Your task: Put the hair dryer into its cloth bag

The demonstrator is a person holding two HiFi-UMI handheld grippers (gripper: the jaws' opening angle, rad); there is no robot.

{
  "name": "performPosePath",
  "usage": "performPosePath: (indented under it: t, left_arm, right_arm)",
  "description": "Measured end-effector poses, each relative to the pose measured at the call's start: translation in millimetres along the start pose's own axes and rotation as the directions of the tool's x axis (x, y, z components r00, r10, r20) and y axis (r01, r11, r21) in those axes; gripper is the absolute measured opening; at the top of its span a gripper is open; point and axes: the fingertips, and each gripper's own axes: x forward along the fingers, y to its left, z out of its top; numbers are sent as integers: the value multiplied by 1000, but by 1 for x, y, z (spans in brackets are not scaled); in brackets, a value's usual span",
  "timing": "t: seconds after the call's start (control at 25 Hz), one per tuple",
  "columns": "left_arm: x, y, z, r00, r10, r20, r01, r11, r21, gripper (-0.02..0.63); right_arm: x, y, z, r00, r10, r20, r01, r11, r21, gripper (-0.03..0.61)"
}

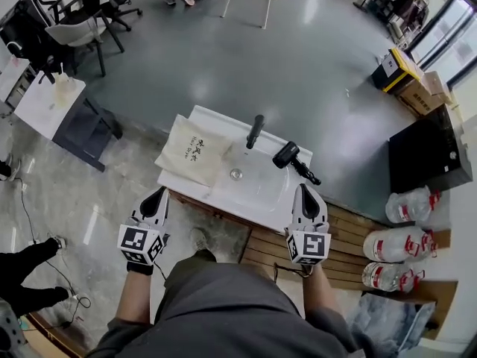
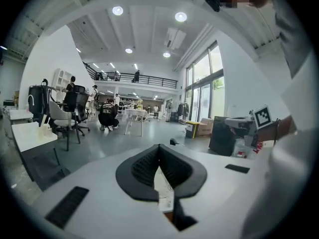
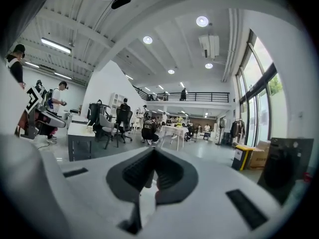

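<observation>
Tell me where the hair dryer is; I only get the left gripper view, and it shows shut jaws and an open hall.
Observer: In the head view the hair dryer lies on the white counter, right of the basin, with neither gripper touching it.
Operator: And its cloth bag?
Observer: The cloth bag lies flat on the counter's left part, apart from the dryer.
Operator: Is the right gripper carrying anything?
Observer: No. The right gripper has its jaws together with nothing between them.
</observation>
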Motion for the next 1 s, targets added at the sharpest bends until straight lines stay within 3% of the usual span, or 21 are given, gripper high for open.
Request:
performPosePath:
  t: [0.24,0.44,0.84,0.88,1.0]
  left_arm:
    - [38,22,6,998,-65,-12,65,998,-4,2]
    - [59,23,-4,996,-81,-43,81,997,-9,2]
    - [100,0,6,998,-41,-49,41,999,-11,3]
    - [105,-2,7,998,-39,-43,38,999,-17,34]
    - [121,-7,8,998,-31,-48,29,999,-37,267]
  right_arm:
    - [27,15,9,999,-23,-26,23,1000,-15,0]
    - [38,0,3,998,-53,-42,53,999,0,2]
    - [94,-46,21,1000,4,27,-5,1000,12,1]
    - [97,-53,20,1000,5,27,-5,1000,17,2]
    - [101,-70,11,1000,-1,15,1,1000,26,1]
